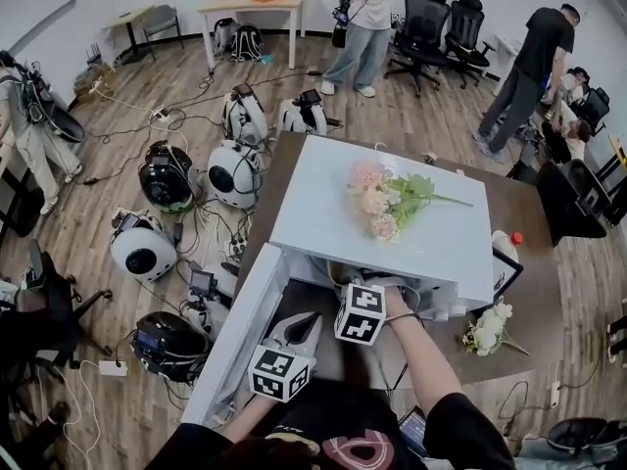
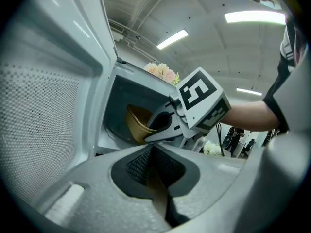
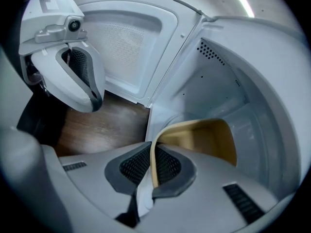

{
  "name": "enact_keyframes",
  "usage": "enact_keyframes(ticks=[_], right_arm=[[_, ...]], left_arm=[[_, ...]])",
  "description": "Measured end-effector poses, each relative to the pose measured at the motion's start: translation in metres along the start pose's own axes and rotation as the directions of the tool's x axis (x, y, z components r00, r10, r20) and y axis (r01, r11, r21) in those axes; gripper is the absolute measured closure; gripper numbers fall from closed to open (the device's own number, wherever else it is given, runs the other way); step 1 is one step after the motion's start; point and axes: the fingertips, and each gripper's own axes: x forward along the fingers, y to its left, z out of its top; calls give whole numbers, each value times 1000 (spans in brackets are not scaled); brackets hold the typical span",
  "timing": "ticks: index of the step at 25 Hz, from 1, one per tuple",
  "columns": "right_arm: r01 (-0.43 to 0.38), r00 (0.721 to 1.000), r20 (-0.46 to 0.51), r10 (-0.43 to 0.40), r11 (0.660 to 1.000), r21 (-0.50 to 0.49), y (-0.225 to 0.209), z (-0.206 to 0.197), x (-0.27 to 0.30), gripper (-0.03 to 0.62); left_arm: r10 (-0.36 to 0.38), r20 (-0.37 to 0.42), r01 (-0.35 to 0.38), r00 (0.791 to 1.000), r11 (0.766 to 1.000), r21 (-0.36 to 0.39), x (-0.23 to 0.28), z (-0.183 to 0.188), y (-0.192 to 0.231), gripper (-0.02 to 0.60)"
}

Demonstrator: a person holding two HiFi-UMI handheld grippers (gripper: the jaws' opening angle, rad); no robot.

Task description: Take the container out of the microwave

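Right gripper pinches thin tan, perhaps plastic, container rim

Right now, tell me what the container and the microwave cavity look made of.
The container: tan, matte, thin-walled; likely paper pulp or plastic. The microwave cavity: smooth white glossy walls with punched vent holes; probably painted metal.

One microwave, one container, two tongs and two bunches of flowers.
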Motion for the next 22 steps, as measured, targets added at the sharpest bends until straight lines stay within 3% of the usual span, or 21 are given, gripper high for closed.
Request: enact_keyframes(ticks=[22], right_arm=[[-17, 1000, -24, 19, 997, 79, 36, -5, -33, 572]], left_arm=[[-14, -8, 14, 1000, 1000, 11, -12, -3, -4, 572]])
